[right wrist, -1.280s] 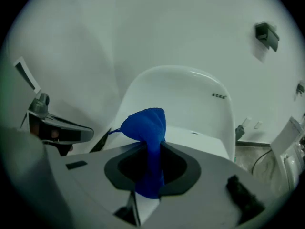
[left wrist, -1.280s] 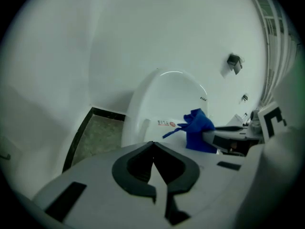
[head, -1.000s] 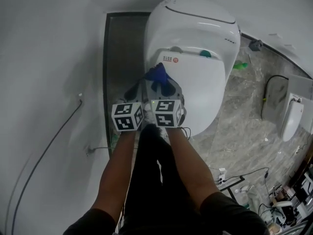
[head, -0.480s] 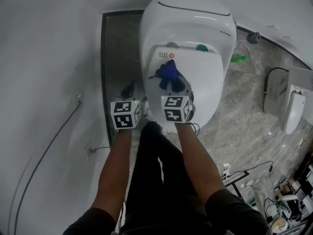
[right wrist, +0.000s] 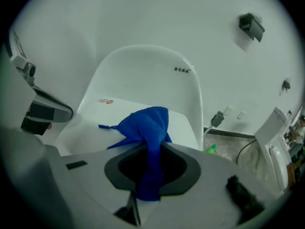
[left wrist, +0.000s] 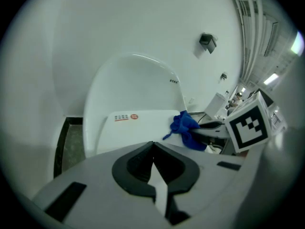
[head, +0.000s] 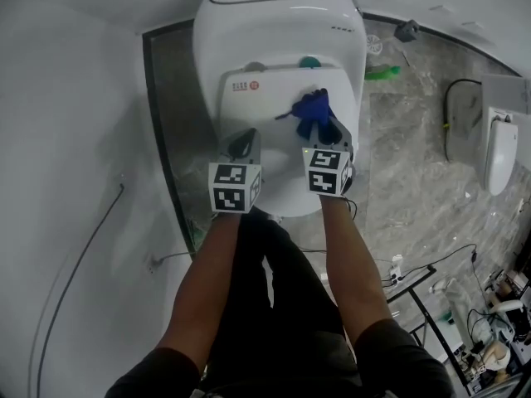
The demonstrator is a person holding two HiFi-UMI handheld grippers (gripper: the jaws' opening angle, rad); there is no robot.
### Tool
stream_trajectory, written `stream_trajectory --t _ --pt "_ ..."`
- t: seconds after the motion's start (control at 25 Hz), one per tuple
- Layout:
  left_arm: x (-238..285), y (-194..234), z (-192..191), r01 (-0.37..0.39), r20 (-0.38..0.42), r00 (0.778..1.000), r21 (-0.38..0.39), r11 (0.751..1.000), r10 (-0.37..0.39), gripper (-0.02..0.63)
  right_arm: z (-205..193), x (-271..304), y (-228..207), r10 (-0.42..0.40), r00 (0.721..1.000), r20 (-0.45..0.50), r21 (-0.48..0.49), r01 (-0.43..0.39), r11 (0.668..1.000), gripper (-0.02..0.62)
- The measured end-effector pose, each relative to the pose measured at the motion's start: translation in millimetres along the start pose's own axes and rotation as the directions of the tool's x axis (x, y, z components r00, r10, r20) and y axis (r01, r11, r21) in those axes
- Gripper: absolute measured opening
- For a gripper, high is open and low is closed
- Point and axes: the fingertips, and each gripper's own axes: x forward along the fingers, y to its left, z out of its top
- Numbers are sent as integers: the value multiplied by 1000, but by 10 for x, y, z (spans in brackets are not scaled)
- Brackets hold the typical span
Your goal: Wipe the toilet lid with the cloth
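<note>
A: What does the right gripper point(right wrist: 150, 162) have?

B: Its jaws are clamped on the blue cloth point(right wrist: 148, 120). The cloth bunches out of them in soft folds, with a stitched edge, and one thin corner trails off to the left.

A: And where is the cloth?

B: On the toilet lid point(head: 270, 123), at its right rear part, near the hinge end. In the head view it shows as a crumpled blue lump just ahead of that gripper's black-and-white marker cube point(head: 328, 171).

A: The left gripper point(left wrist: 153, 148)?

B: Its dark pads meet with nothing between them. It hangs over the lid's front left part. I cannot tell whether it touches.

A: Any writing?

B: There is a sticker point(head: 242, 85) at the lid's rear left. It is white with a red round mark and lines of small print, too small to read. A short row of dark marks on the toilet point(head: 278, 15) behind the lid is also unreadable.

A: Surfaces?

B: The lid is smooth, glossy white, flat and rounded at the front. The body behind it is a domed oval. The floor point(head: 406, 181) to the right is grey veined stone, and a small green thing point(head: 382, 72) lies on it beside the toilet.
</note>
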Motion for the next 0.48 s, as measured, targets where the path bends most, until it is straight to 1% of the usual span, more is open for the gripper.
stream_trajectory --t 0.12,0.2,0.32,0.36,0.48 --pt "131 -292 20 58 -16 998 10 998 -57 11 -125 6 -289 -42 999 -10 28 42 999 67" --pt "197 -436 24 84 -22 996 15 996 -83 11 -216 21 -495 -82 996 -20 65 83 994 66" --pt "275 -581 5 100 -31 995 15 995 -100 11 -405 42 -833 -154 986 -61 160 162 974 66" --pt "288 -615 -7 101 -34 994 4 995 -101 11 -459 51 -917 -169 983 -69 171 179 969 66" --pt "287 -667 -20 96 -27 995 -27 995 -97 11 -514 89 -1035 -184 981 -58 127 190 974 66"
